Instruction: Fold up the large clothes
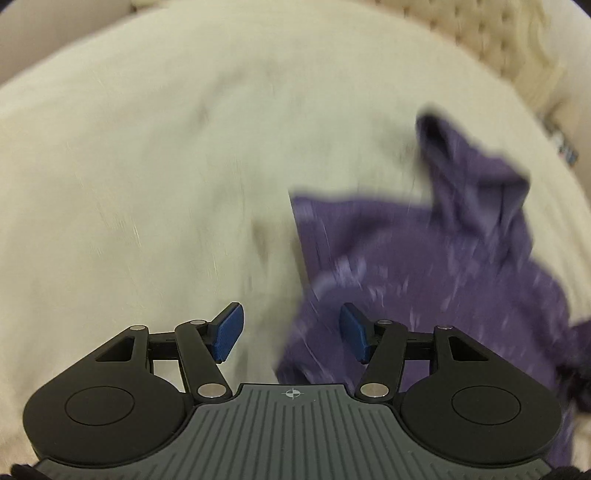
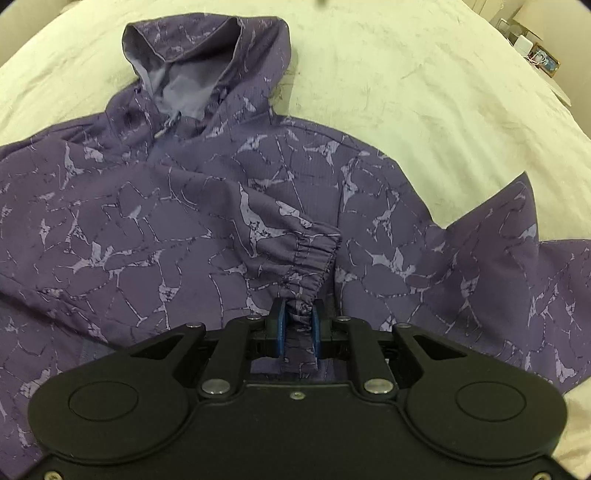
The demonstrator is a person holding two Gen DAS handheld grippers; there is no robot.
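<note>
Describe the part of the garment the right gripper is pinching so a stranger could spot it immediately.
Start from the cream bed cover, where a purple hooded jacket with a pale cracked pattern lies spread out. One sleeve is folded across its chest, ending in the elastic cuff. The right gripper is shut on it, and its gathered, puckered band sets it apart from the smooth fabric around it.

**Open bedspread left and far, hoodie filling the near side**

The cream bedspread (image 1: 147, 166) lies bare to the left and far side, giving a gripper free passage. The purple hooded jacket (image 2: 184, 221) covers the near middle and right (hood (image 2: 207, 62) raised at the far end). A tufted headboard (image 1: 480, 33) bounds the far right.
</note>
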